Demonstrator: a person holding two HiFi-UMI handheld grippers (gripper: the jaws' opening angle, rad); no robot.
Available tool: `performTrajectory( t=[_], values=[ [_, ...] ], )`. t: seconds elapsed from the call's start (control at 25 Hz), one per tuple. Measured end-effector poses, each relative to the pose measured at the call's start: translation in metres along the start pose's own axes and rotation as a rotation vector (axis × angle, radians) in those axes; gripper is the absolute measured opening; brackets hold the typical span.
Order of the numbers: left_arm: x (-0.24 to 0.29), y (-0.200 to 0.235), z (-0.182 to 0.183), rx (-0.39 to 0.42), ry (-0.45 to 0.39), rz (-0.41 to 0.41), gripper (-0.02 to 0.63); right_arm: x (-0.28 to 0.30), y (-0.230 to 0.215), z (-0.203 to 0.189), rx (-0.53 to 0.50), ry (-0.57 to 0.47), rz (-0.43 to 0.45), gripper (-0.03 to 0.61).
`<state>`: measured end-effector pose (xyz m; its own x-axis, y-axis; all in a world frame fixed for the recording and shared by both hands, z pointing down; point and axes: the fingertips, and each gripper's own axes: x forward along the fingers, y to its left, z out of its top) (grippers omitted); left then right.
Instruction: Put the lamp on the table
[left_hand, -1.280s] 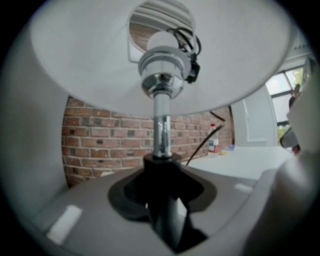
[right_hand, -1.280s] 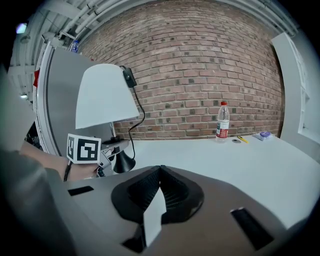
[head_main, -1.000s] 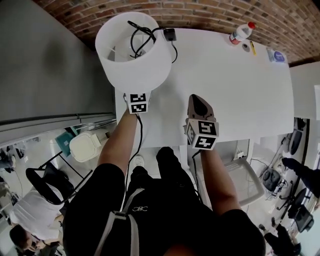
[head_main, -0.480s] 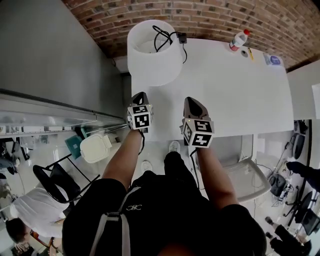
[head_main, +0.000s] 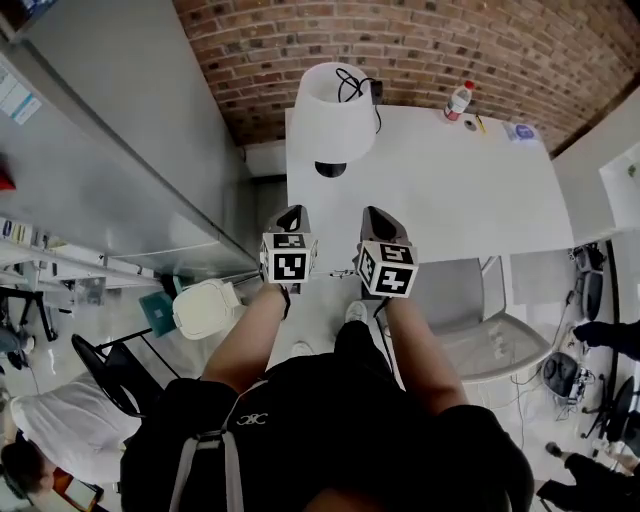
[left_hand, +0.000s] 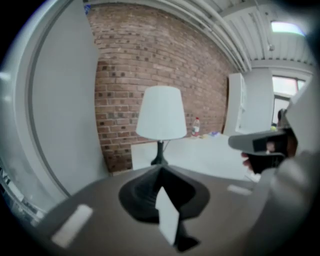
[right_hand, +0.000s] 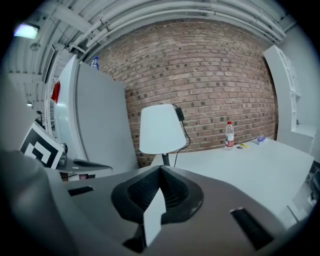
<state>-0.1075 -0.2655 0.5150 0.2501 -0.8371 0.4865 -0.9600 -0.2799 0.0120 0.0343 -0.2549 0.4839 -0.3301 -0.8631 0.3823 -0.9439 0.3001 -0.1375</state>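
The lamp (head_main: 335, 110), with a white shade and a dark stem and base, stands upright on the far left corner of the white table (head_main: 450, 190). Its black cord lies over the top of the shade. In the left gripper view the lamp (left_hand: 160, 120) stands well ahead of my left gripper (left_hand: 160, 172), whose jaws are shut on nothing. The right gripper view shows the lamp (right_hand: 161, 129) beyond my right gripper (right_hand: 161, 172), which is also shut and empty. From above, the left gripper (head_main: 291, 212) and the right gripper (head_main: 375, 213) hang side by side over the table's near edge.
A plastic bottle (head_main: 458, 100) and small items stand at the table's far edge by the brick wall (head_main: 430, 40). A tall grey cabinet (head_main: 130, 130) flanks the table on the left. Chairs and a white bin (head_main: 205, 308) sit on the floor below.
My left gripper has let go of the lamp, drawn back toward me and shut. The lamp now stands alone on the table, and the view has pulled back from it.
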Motion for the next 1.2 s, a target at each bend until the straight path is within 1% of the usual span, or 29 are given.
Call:
performTrajectory(
  t=[0.16, 0.28, 0.4, 0.48, 0.8, 0.88, 1.0, 1.2],
  values=[
    [-0.051, 0.011, 0.011, -0.001, -0.065, 0.012, 0.0, -0.034, 0.037, 0.01, -0.01, -0.063, 0.015, -0.002],
    [-0.087, 0.011, 0.019, -0.002, -0.111, 0.007, 0.0, -0.057, 0.061, 0.016, -0.04, -0.1, 0.025, -0.002],
    [-0.114, 0.007, 0.026, 0.004, -0.147, -0.011, 0.0, -0.074, 0.077, 0.02, -0.066, -0.116, 0.022, -0.002],
    [-0.126, 0.006, 0.027, 0.012, -0.157, -0.02, 0.0, -0.08, 0.086, 0.021, -0.072, -0.118, 0.021, -0.002],
    [-0.145, 0.007, 0.027, -0.001, -0.169, -0.051, 0.0, -0.094, 0.108, 0.022, -0.071, -0.128, 0.018, -0.002],
    [-0.148, 0.007, 0.03, 0.017, -0.178, -0.045, 0.0, -0.095, 0.111, 0.024, -0.073, -0.133, 0.018, -0.002],
    [-0.149, 0.006, 0.03, 0.069, -0.184, -0.029, 0.0, -0.096, 0.112, 0.025, -0.066, -0.137, 0.016, -0.002],
    [-0.144, 0.003, 0.027, 0.055, -0.173, -0.057, 0.0, -0.095, 0.111, 0.025, -0.066, -0.136, 0.007, -0.002]
  ],
)
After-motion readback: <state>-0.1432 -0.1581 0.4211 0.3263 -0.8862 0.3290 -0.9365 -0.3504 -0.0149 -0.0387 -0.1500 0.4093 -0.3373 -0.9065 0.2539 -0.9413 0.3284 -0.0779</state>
